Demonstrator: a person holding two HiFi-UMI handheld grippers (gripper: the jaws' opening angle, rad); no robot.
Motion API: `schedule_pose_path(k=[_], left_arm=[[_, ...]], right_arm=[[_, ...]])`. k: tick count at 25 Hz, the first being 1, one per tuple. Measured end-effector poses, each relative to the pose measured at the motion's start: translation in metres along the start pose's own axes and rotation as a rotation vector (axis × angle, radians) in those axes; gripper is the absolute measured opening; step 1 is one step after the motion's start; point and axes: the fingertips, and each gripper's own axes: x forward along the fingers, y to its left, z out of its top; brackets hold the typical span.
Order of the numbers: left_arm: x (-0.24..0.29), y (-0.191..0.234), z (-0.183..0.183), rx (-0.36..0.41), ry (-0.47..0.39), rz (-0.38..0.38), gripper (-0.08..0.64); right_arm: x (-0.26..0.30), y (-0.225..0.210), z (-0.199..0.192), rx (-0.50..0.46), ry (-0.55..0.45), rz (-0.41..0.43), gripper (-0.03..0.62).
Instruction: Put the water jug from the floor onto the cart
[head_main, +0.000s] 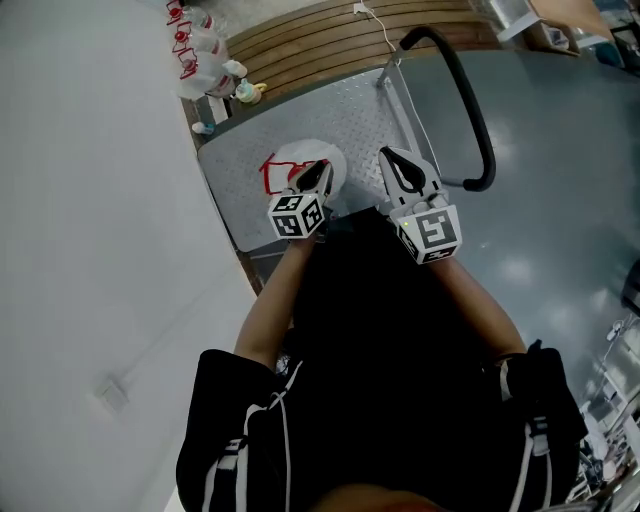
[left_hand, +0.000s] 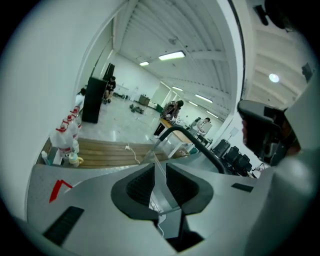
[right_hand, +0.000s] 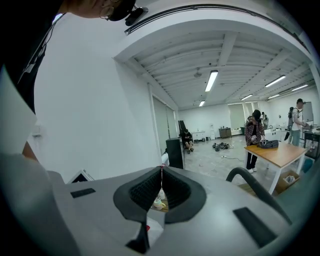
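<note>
From the head we look steeply down, close above the left gripper (head_main: 320, 170), the right gripper (head_main: 392, 155) and the cart deck (head_main: 350, 120). Our left gripper camera faces almost level along its jaws, over the wooden platform (left_hand: 105, 150) into the hall (left_hand: 130, 107). The right gripper camera faces the white wall (right_hand: 100, 125) and the same hall. All three views share the cart handle (head_main: 470, 110). The head and left gripper views also share the bottles (head_main: 200, 60).

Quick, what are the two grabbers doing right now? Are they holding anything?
Left gripper: jaws open, holding nothing.
Right gripper: jaws shut, holding nothing.
</note>
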Motion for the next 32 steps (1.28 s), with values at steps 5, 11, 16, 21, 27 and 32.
schedule_pose_path(k=[5, 11, 16, 21, 27, 32], left_arm=[[-0.053, -0.038, 0.032, 0.038, -0.131, -0.023, 0.061], [-0.132, -0.046, 0.052, 0.105, -0.298, 0.016, 0.021], [-0.188, -0.057, 0.060, 0.182, -0.421, -0.003, 0.018], [-0.229, -0.063, 0.061, 0.239, -0.494, 0.009, 0.018], [-0.259, -0.066, 0.048, 0.263, -0.531, 0.011, 0.020], [-0.275, -0.069, 0.032, 0.272, -0.533, -0.006, 0.020]], right_arm=[[-0.002, 0.036, 0.015, -0.014, -0.055, 0.010, 0.018], [-0.018, 0.084, 0.032, -0.046, -0.130, -0.026, 0.018], [-0.032, 0.141, 0.031, -0.073, -0.151, 0.064, 0.018], [-0.044, 0.182, 0.041, -0.143, -0.205, 0.091, 0.017], [-0.064, 0.216, 0.038, -0.162, -0.198, 0.087, 0.018], [-0.083, 0.232, 0.032, -0.197, -0.227, 0.060, 0.018]])
